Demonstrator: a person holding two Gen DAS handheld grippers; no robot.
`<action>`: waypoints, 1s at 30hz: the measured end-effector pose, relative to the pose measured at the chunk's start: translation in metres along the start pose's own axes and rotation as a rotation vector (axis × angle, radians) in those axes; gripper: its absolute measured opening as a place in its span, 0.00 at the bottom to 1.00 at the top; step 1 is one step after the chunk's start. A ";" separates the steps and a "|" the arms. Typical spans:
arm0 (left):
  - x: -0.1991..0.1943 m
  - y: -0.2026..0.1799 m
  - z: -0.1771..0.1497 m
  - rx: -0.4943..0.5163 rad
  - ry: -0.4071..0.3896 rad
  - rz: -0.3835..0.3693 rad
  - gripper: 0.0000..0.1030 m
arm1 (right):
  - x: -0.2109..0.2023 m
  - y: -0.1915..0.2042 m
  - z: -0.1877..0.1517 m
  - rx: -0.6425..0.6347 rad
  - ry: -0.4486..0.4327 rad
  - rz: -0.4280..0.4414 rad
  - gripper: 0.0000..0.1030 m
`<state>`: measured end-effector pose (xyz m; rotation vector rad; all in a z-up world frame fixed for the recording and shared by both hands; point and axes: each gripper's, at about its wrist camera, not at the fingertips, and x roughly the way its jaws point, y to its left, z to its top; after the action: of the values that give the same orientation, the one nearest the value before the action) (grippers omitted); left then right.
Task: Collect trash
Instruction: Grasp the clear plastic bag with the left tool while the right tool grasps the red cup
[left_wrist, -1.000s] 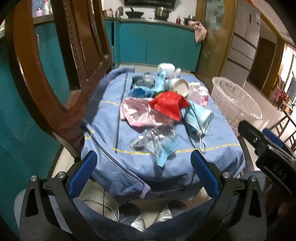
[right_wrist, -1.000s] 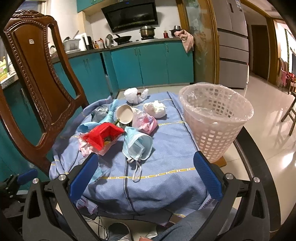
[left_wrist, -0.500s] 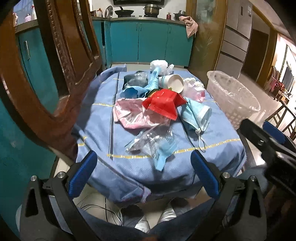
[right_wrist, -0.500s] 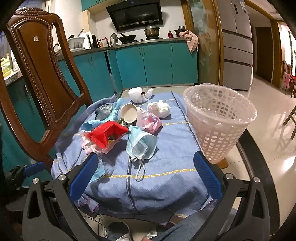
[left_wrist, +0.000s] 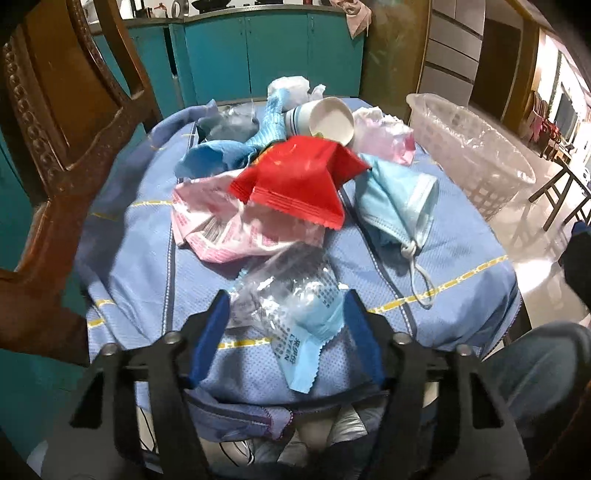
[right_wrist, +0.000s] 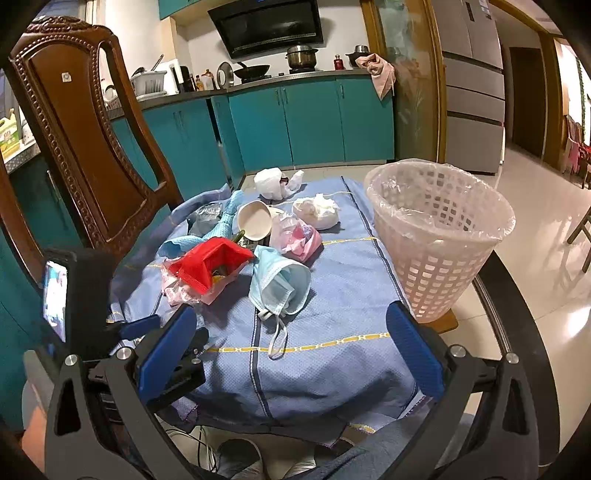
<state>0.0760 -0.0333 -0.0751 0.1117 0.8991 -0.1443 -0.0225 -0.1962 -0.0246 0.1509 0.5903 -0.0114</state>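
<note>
Trash lies piled on a table under a blue cloth (left_wrist: 140, 258). A clear and blue plastic wrapper (left_wrist: 291, 306) lies nearest me, between the fingers of my left gripper (left_wrist: 286, 314), which stand narrowed around it with gaps on both sides. Behind it lie a pink wrapper (left_wrist: 229, 229), a red packet (left_wrist: 295, 177), a blue face mask (left_wrist: 399, 199) and a paper cup (left_wrist: 328, 118). My right gripper (right_wrist: 291, 332) is wide open and empty, over the near table edge, short of the face mask (right_wrist: 280, 284).
A white mesh bin (right_wrist: 439, 232) with a clear liner stands at the table's right edge. A carved wooden chair (right_wrist: 81, 147) stands close on the left. White tissue wads (right_wrist: 317, 210) lie at the far end. Teal cabinets (right_wrist: 295, 122) stand behind.
My left gripper has moved forward and down onto the table, and its fingers have narrowed around the clear and blue wrapper. My right gripper has barely moved.
</note>
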 end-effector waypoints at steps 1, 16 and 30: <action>0.000 0.001 0.000 0.001 -0.008 0.007 0.45 | 0.001 0.001 0.001 -0.005 0.006 0.007 0.98; -0.071 0.048 -0.004 -0.034 -0.175 -0.042 0.22 | 0.056 0.041 0.030 -0.076 0.097 0.151 0.90; -0.088 0.081 -0.008 -0.093 -0.328 -0.087 0.22 | 0.114 0.060 0.020 -0.120 0.267 0.186 0.50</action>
<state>0.0299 0.0548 -0.0077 -0.0377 0.5821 -0.1954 0.0866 -0.1356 -0.0635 0.0902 0.8396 0.2273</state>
